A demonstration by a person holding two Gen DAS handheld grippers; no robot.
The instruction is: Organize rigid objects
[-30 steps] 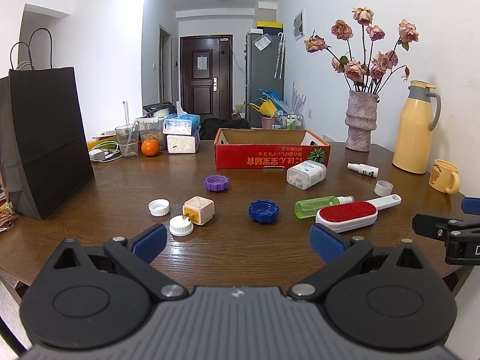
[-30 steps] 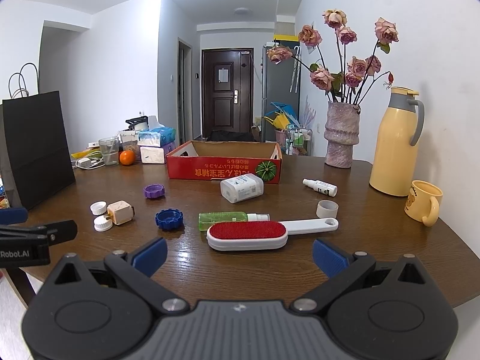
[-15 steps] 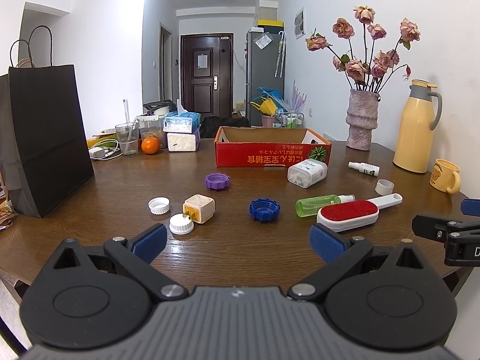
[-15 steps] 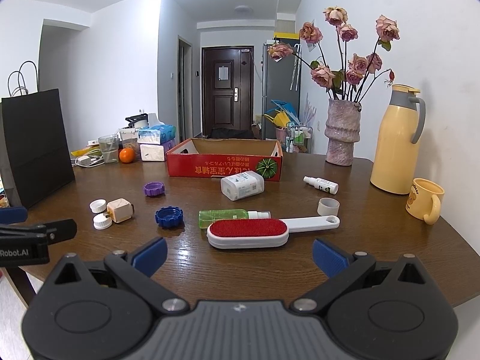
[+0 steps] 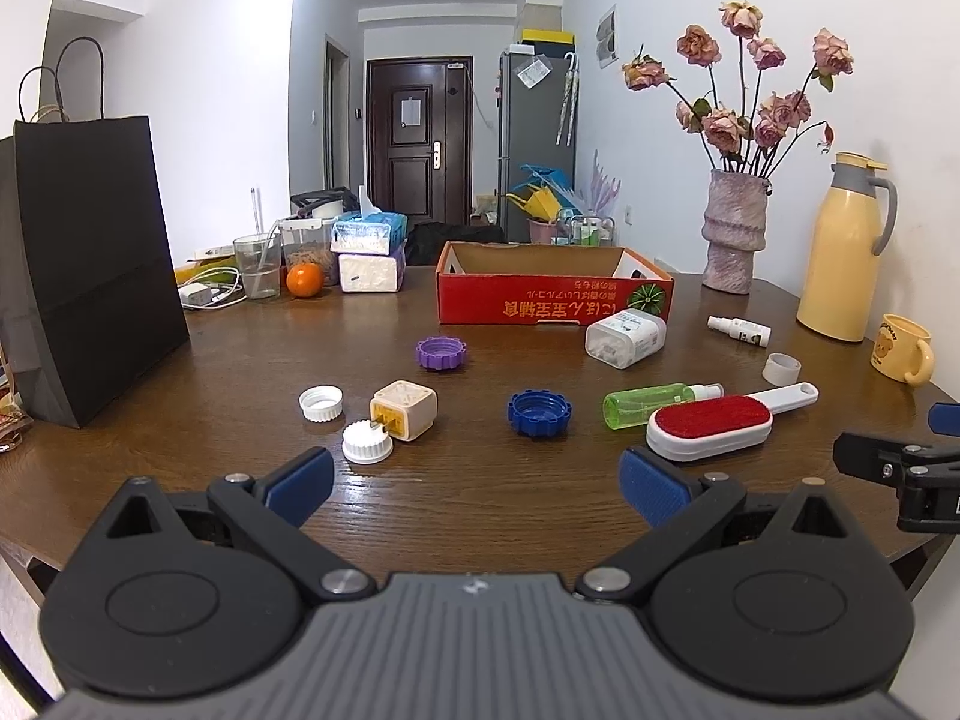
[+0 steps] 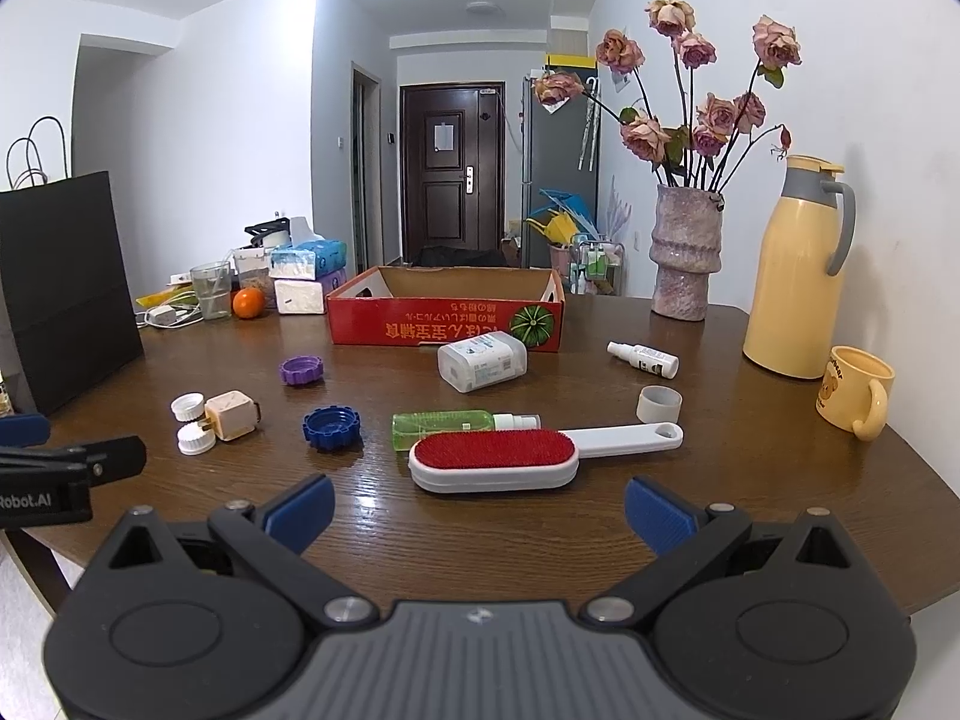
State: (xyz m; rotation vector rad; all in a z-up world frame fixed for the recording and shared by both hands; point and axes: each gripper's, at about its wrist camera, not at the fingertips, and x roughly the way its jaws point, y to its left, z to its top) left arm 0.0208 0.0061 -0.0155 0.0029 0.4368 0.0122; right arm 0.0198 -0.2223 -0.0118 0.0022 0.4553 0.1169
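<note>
Small rigid items lie scattered on the brown table: a red lint brush (image 6: 495, 457), a green spray bottle (image 6: 447, 422), a blue cap (image 6: 331, 427), a purple cap (image 6: 300, 370), a cream plug cube (image 6: 233, 415), white caps (image 5: 321, 403), a white pill box (image 6: 482, 360), a small white spray bottle (image 6: 643, 357). An open red cardboard box (image 6: 447, 321) stands behind them. My left gripper (image 5: 474, 483) is open and empty at the near edge, facing the blue cap (image 5: 539, 413). My right gripper (image 6: 477, 510) is open and empty just before the lint brush.
A black paper bag (image 5: 90, 276) stands at the left. A vase of dried roses (image 6: 685, 252), a yellow thermos (image 6: 795, 267) and a yellow mug (image 6: 855, 399) stand at the right. Tissue packs, a glass and an orange (image 5: 304, 279) sit at the back left.
Both grippers have crept slightly forward toward the table; they stay open. No object on the table has moved.
</note>
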